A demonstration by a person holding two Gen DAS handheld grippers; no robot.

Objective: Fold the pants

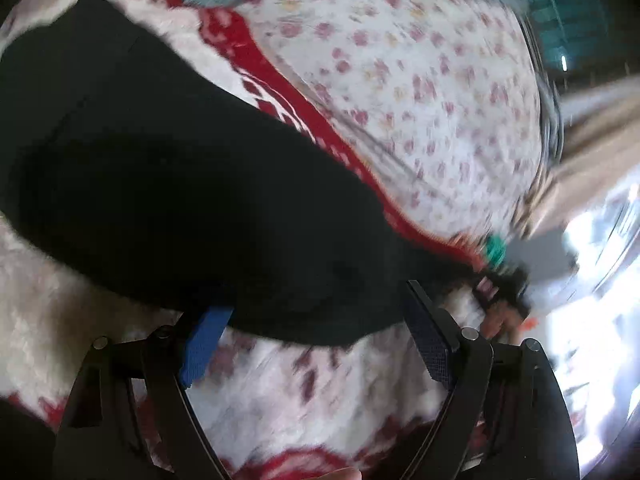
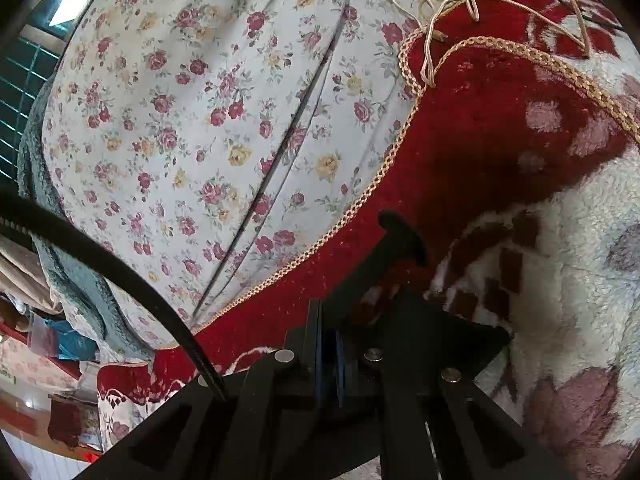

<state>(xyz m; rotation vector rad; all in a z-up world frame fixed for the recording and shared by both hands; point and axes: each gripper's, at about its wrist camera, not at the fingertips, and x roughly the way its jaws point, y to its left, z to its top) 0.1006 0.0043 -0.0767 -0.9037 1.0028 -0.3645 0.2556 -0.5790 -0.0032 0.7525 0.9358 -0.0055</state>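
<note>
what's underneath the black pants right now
The black pants lie on a fluffy white and red blanket, which shows all round them. Whatever is directly under the dark cloth is covered and cannot be seen.

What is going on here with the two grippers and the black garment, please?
A person with a handheld gripper in each hand is folding black pants on a red-and-white fleece blanket, beside a floral sheet. The left gripper is wide open, its fingers astride the near edge of the pants, not gripping. The right gripper is shut; dark fabric seems to lie at its fingers, but a grip is unclear. The left view is blurred.
</note>
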